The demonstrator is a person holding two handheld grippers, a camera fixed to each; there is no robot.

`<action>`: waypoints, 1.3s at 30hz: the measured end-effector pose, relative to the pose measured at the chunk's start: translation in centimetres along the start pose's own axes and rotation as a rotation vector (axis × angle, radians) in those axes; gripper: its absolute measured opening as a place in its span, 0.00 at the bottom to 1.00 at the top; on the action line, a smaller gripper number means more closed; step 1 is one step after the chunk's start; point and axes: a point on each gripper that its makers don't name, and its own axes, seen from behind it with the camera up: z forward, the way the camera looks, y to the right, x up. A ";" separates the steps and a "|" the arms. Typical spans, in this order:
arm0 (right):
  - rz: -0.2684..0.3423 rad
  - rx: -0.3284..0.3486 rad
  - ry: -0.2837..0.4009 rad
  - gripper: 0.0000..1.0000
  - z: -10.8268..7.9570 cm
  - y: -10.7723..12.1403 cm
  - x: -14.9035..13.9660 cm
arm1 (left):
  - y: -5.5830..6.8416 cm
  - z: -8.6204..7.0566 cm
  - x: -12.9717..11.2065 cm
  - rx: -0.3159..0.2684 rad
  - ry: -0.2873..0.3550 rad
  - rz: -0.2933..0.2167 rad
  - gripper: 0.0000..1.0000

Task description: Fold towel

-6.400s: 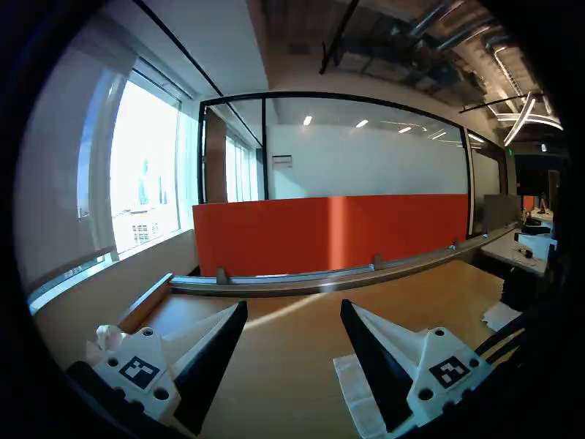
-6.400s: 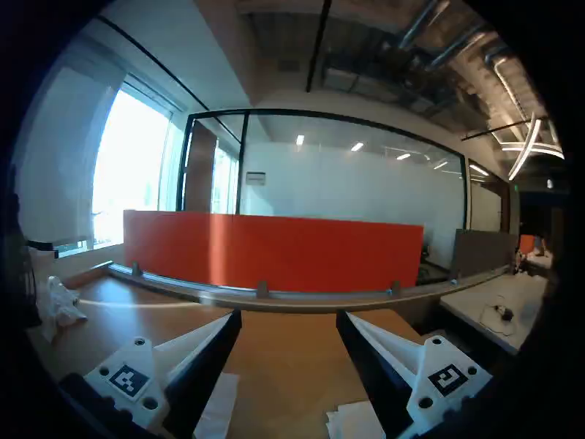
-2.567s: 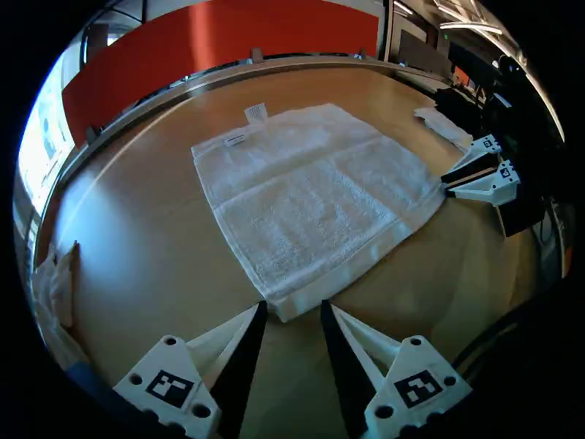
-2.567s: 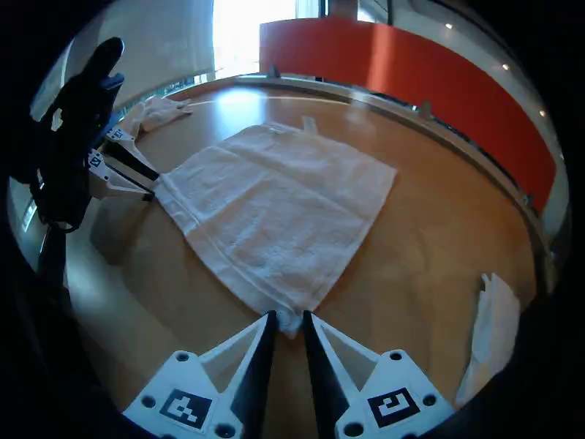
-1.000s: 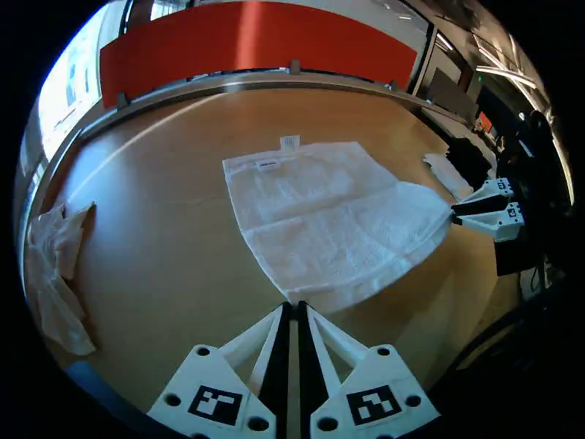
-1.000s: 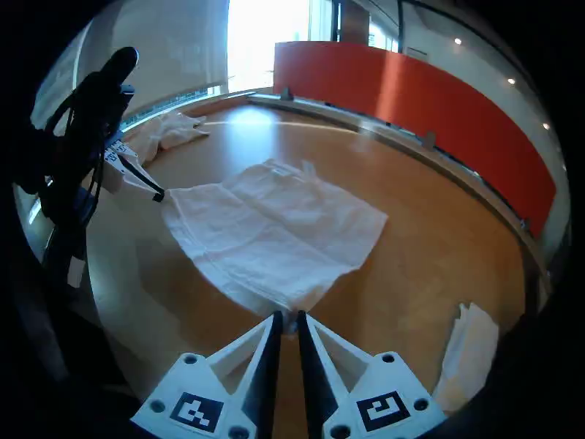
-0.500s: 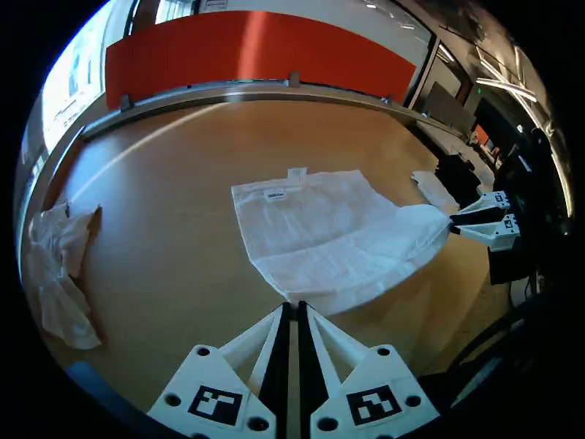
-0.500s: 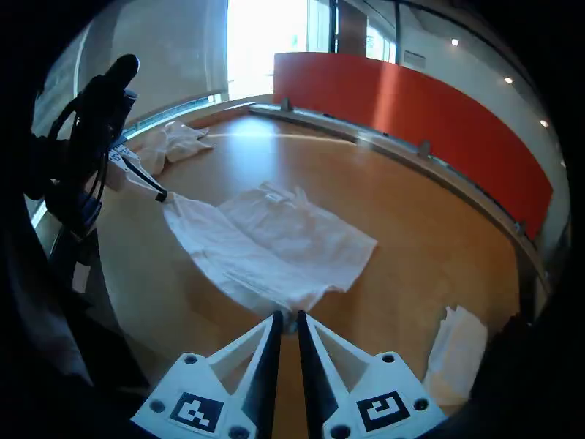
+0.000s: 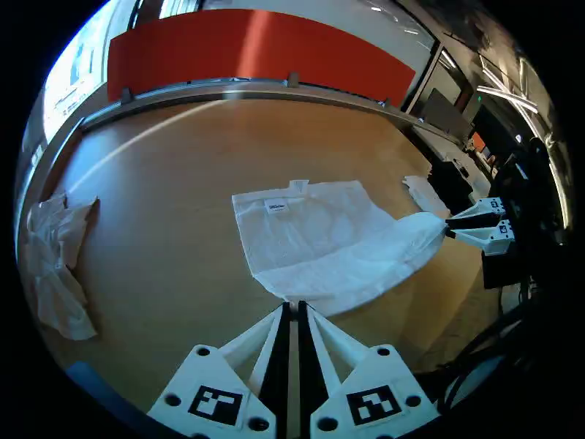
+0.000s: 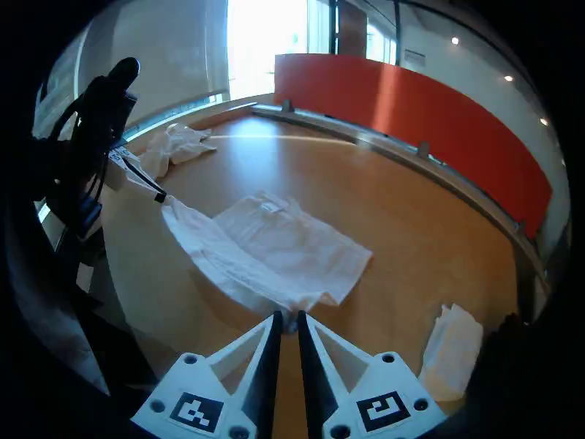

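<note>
A white towel (image 9: 322, 234) lies on the wooden table (image 9: 168, 190), its far edge with the label flat and its near edge raised. My left gripper (image 9: 290, 304) is shut on one near corner. In the same view my right gripper (image 9: 447, 227) pinches the other near corner off to the right. From the right gripper view, the towel (image 10: 285, 249) sags between the right gripper (image 10: 287, 314), shut on its corner, and the left gripper (image 10: 159, 196), held by a dark-gloved hand at the left.
A crumpled white cloth (image 9: 51, 278) lies at the table's left edge, also visible as the crumpled cloth (image 10: 175, 143). A folded white cloth (image 10: 453, 344) sits at the right. An orange divider (image 9: 256, 51) on a metal rail bounds the far side.
Both grippers, open above the table at first, came down and shut on the towel's near corners. In the last second they lifted that edge and carried it toward the far edge.
</note>
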 end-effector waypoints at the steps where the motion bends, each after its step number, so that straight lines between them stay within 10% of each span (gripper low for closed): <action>1: 0.001 -0.001 0.000 0.17 0.1 0.1 0.1 | -0.1 0.1 0.2 0.002 0.003 0.000 0.07; 24: 0.008 -0.050 -0.045 0.16 7.2 6.9 2.9 | -4.7 7.8 7.0 0.023 0.035 -0.036 0.08; 39: 0.061 -0.067 -0.061 0.17 9.2 9.0 2.7 | -5.7 10.1 8.4 0.024 0.042 -0.018 0.07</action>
